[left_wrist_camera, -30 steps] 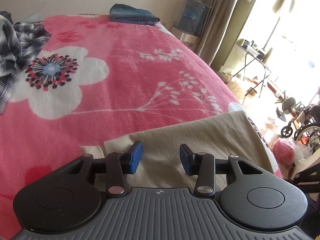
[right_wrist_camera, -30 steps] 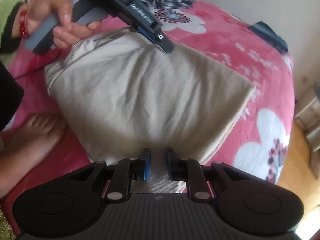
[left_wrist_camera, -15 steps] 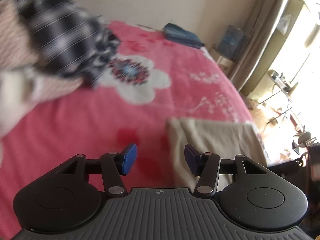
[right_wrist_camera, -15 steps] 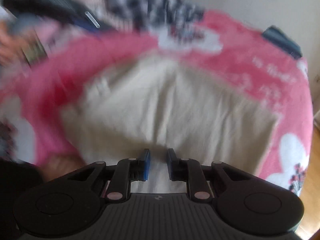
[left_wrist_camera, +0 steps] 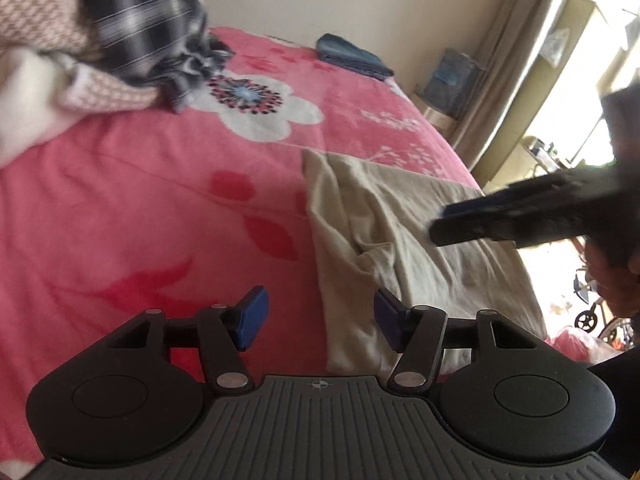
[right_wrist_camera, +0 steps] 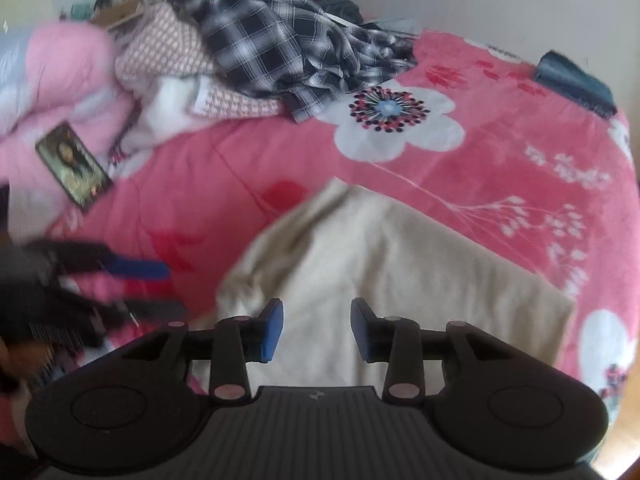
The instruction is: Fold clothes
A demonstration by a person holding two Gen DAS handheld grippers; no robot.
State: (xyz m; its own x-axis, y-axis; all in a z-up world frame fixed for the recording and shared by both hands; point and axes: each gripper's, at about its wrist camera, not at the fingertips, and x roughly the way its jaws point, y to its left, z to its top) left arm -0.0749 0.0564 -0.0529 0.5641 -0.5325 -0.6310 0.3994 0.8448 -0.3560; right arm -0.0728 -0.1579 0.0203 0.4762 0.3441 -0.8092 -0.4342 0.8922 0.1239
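The beige garment (right_wrist_camera: 400,280) lies folded on the near right part of the pink floral bed (left_wrist_camera: 140,200), so by my reading this piece is done and released. Both tongs, left (left_wrist_camera: 316,320) and right (right_wrist_camera: 316,328), have just been opening and stand empty. Next comes a reach to the far-left pile, probably the plaid shirt (right_wrist_camera: 288,52).

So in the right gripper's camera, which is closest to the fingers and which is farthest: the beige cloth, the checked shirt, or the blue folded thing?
1. Beige cloth, right under the fingers.
2. Checked shirt, far back, left of middle.
3. Blue folded thing, far right corner of the bed; roughly as far as the shirt, too close to call.
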